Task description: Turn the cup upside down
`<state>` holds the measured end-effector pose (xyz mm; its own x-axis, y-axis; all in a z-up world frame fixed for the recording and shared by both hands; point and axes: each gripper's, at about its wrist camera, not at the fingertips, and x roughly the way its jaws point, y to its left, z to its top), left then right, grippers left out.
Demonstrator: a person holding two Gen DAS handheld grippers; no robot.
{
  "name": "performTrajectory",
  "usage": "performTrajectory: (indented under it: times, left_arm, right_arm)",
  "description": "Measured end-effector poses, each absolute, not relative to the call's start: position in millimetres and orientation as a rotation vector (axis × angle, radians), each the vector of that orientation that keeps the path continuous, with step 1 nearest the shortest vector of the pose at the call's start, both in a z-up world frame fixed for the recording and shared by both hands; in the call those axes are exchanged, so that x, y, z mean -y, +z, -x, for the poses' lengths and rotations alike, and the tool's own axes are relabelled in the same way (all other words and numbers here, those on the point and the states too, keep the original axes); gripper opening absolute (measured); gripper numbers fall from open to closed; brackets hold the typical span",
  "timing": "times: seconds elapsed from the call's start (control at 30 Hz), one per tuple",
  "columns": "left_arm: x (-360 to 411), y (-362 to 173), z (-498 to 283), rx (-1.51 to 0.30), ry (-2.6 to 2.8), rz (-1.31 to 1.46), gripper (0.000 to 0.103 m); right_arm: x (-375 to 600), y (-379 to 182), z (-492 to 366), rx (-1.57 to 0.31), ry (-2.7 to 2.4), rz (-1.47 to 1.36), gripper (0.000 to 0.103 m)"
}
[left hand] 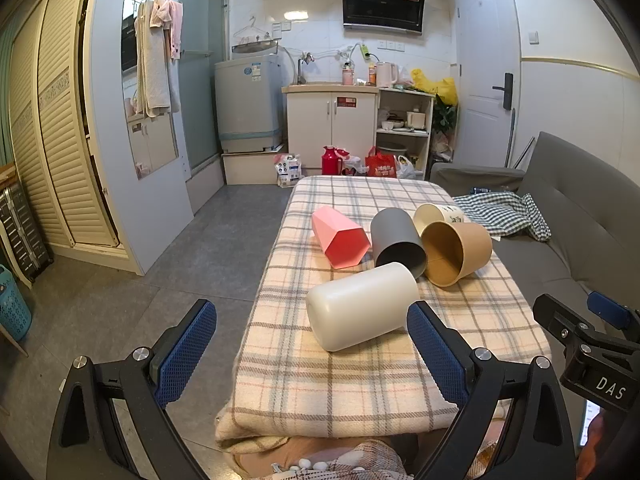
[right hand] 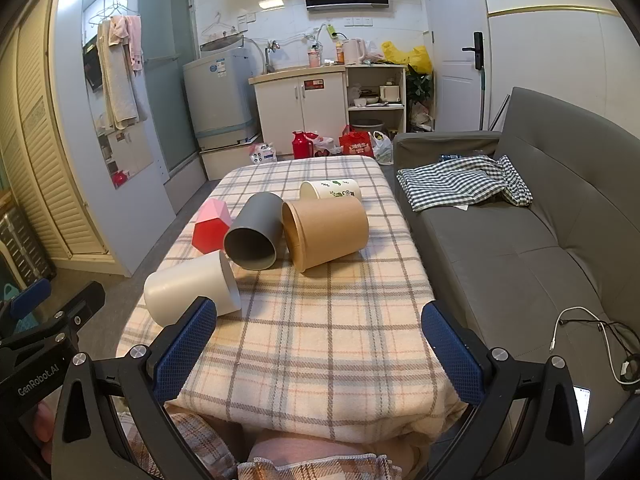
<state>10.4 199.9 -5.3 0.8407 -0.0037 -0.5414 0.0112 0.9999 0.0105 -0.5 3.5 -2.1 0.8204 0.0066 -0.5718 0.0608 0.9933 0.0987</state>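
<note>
Blue ribbed pads on black frames nearest of all: left gripper (left hand: 310,334) with jaws wide and holding nothing; right gripper (right hand: 320,330) likewise spread wide and bare. Neither touching a cup.

Just beyond, soft plaid cloth (left hand: 360,384), cream with grey and peach lines, draped over the table and folded thick at the near edge.

On it, five cups, all lying on their sides, none standing on its rim. So, by the look of it, nothing flipped yet; the whole task left to do.

Nearest, white cup (left hand: 362,306): smooth matte plastic, rounded closed base toward the left gripper, mouth turned away toward the right. In the left view its far end just beside that gripper's right pad; in the right view partly behind the right gripper's left pad. Likeliest first pick, judged by nearness alone.

Behind it, grey cup (right hand: 254,236): plain cylinder, matte, open mouth facing the right camera, close against the white one; touching or not, cannot tell.

To its left, pink cup (left hand: 340,238): faceted, hexagonal, flat base showing.

To its right, brown cup (right hand: 326,232): kraft-paper look, wide, thin rolled rim, pressed against the grey one.

Farthest, printed cup (right hand: 332,190): white paper with green marks, lying behind the brown one.

Beside the table, grey sofa (right hand: 520,240) with a checked cloth (right hand: 460,182) on it.
</note>
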Motion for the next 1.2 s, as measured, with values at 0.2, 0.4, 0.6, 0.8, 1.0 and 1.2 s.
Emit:
performTrajectory:
  times: [0.2,0.4,0.6,0.8,1.0,1.2]
  left_arm:
    - [-200,-5,-11,-0.574,-0.008,-0.012,0.099]
    - [-200,-5,-11,-0.573,-0.008,-0.012,0.099]
    - [-200,-5,-11,-0.574,-0.008,-0.012,0.099]
    - [-201,-6,-11,-0.575,-0.008,-0.012,0.099]
    - [-207,-9,-14,-0.585,-0.009,-0.02,0.099]
    - [-205,-4,-38,-0.604,-0.011,-0.023,0.099]
  right_arm:
    - [-4,-2,0,-0.61,-0.029,-0.113,0.103]
    - [-4,-2,0,-0.61,-0.029,-0.112,0.103]
    - [-4,-2,0,-0.611,-0.029,-0.113,0.103]
    - [-4,-1,0,-0.612,-0.027,-0.114,0.103]
    - [-11,-2,-7,-0.642,-0.016,-0.123,0.103]
    - [-5,9,-21,-0.691,-0.037,-0.167,0.103]
